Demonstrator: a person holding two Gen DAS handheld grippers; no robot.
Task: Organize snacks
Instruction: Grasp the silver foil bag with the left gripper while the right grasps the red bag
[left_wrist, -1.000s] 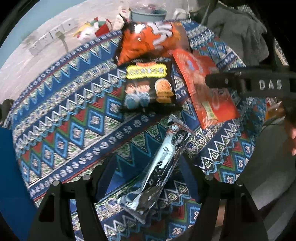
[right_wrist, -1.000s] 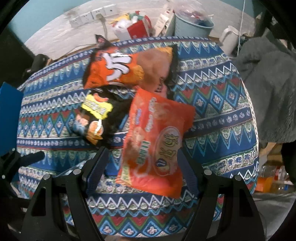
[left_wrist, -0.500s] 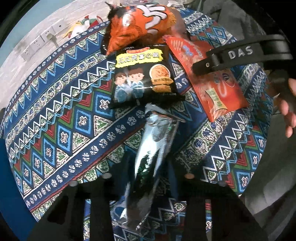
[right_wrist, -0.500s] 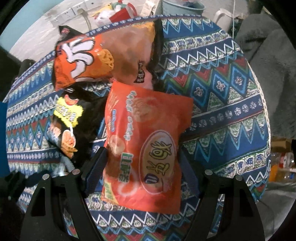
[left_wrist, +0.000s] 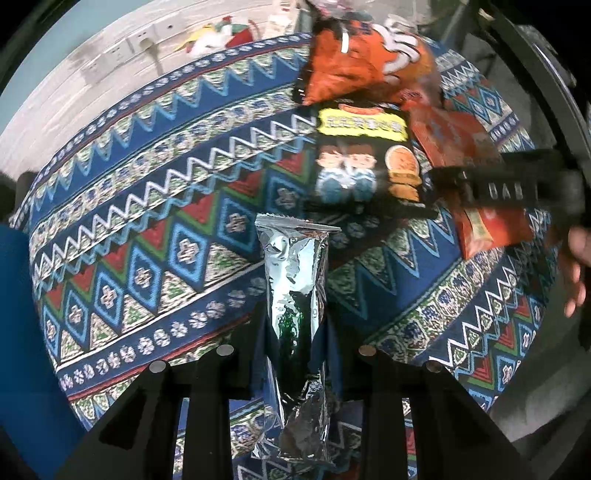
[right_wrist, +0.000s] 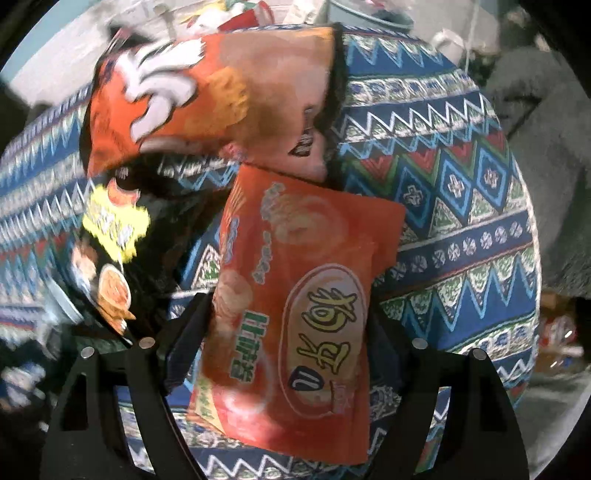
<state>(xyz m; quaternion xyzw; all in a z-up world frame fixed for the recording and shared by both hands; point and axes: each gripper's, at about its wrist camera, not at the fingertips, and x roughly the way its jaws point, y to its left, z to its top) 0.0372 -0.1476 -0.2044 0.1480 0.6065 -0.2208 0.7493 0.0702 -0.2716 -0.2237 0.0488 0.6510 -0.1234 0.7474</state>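
**Both Grippers Closed on Snack Packets**

Left wrist view: the left gripper clamps a silver foil packet between its fingers, above the patterned tablecloth. At 1 o'clock lie a black snack bag and an orange chip bag.

Right wrist view: the right gripper grips a red-orange snack packet by both edges. The orange chip bag sits at 11 o'clock, the black snack bag at 9 o'clock.

black snack bag motion-blurred, lettering unreadable
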